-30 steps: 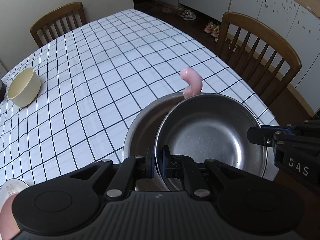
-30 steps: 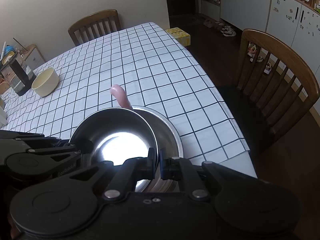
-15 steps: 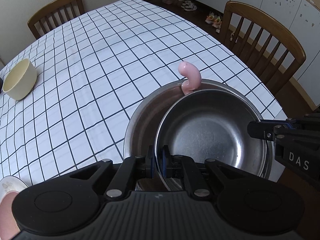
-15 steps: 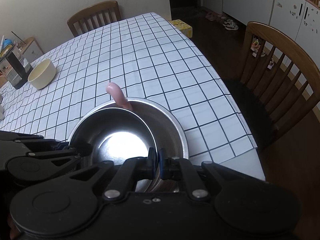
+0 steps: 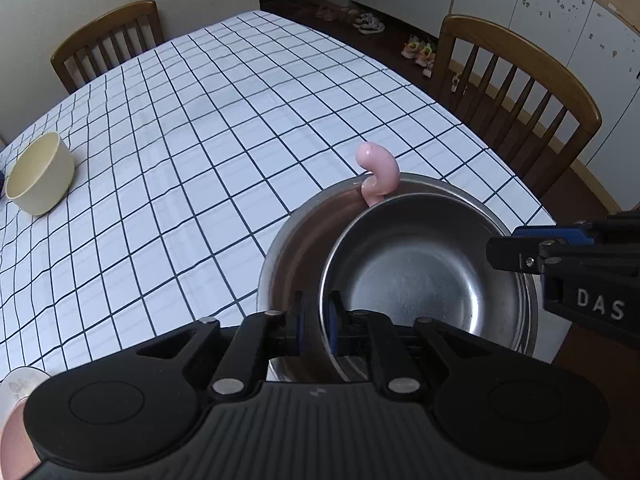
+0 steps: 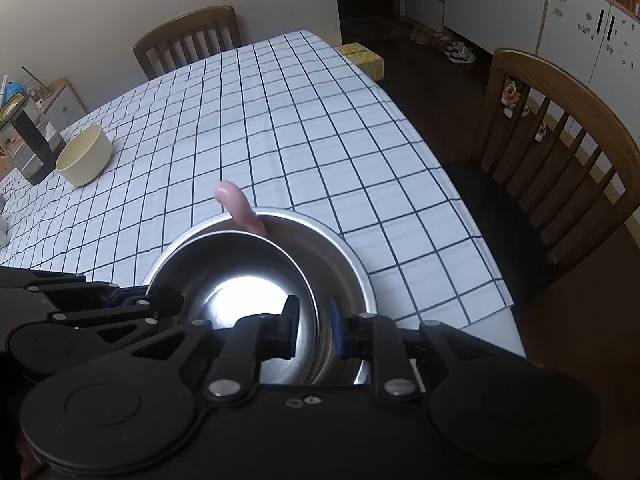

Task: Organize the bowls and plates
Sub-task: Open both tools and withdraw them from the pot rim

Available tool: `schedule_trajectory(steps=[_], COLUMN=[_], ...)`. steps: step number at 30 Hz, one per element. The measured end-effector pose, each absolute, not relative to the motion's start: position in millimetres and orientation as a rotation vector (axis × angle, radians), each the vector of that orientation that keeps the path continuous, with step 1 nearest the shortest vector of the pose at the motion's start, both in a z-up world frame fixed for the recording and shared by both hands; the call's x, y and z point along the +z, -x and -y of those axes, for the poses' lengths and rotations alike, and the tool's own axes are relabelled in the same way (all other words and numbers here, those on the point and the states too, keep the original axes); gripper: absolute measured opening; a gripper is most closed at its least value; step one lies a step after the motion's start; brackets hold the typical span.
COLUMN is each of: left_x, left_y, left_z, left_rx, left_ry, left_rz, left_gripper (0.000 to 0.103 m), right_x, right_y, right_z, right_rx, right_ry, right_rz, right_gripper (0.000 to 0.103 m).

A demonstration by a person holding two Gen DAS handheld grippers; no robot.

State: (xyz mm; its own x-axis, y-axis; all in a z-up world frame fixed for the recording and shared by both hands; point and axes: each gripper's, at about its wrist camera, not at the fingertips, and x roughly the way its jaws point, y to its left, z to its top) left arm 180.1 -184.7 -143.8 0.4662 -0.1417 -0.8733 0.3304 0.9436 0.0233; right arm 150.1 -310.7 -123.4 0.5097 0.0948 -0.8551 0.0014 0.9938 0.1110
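A table (image 5: 240, 128) under a white cloth with a dark grid fills most of both views, with a wooden chair (image 5: 520, 80) at its right side and another chair (image 5: 108, 36) at the far end. Near the table's right front corner sits a large steel bowl (image 5: 292, 240), and a smaller steel bowl (image 5: 420, 276) is nested inside it, lying tilted against the larger bowl's right side. The left gripper (image 5: 318, 322) has its two fingers pressed closely on either side of the smaller bowl's near rim, clamping it. The right gripper (image 6: 313, 328) straddles the rim on the opposite side, but its fingers stand visibly apart with gaps to the metal, so its hold is released. A pink curved handle (image 5: 378, 176) rises from behind the smaller bowl at the far rim of the large one. Well apart, toward the table's far left, a cream bowl (image 6: 84, 156) stands upright, just beside a dark appliance (image 6: 32, 148) at the table edge.
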Motion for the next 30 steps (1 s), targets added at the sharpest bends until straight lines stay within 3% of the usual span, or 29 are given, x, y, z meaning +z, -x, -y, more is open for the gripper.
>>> schedule_trajectory(steps=[6,11,16,21,30], left_x=[-129.9,-113.6,-95.7,-79.9,-54.6], left_y=[-171.3,-161.3,-148.9,-136.5,-121.6], left_z=[177.4,168.6,158.5,146.4,112.8], left_rx=[-0.282,-0.278,-0.281,-0.256,-0.181], left_ry=[-0.192,-0.167,-0.148,-0.149,-0.104], left_rz=[-1.0,-0.949,-0.907,-0.851,-0.778], left_gripper=[0.029,0.052,0.054,0.061,0.068], right_x=[-108.2,-97.8,-88.8,-74.6,-50.2], right_y=[-145.1,-139.4,-131.5,-122.4,-115.4], right_z=[304.5,298.2,293.4,284.7,262.6], right_rx=[0.093,0.109,0.126,0.149,0.209], right_ry=[-0.093,-0.078,-0.078,-0.071,-0.083], right_rz=[-0.998,-0.973,-0.956,-0.915,-0.856], right_gripper=[0.027,0.033,0.038,0.045,0.065])
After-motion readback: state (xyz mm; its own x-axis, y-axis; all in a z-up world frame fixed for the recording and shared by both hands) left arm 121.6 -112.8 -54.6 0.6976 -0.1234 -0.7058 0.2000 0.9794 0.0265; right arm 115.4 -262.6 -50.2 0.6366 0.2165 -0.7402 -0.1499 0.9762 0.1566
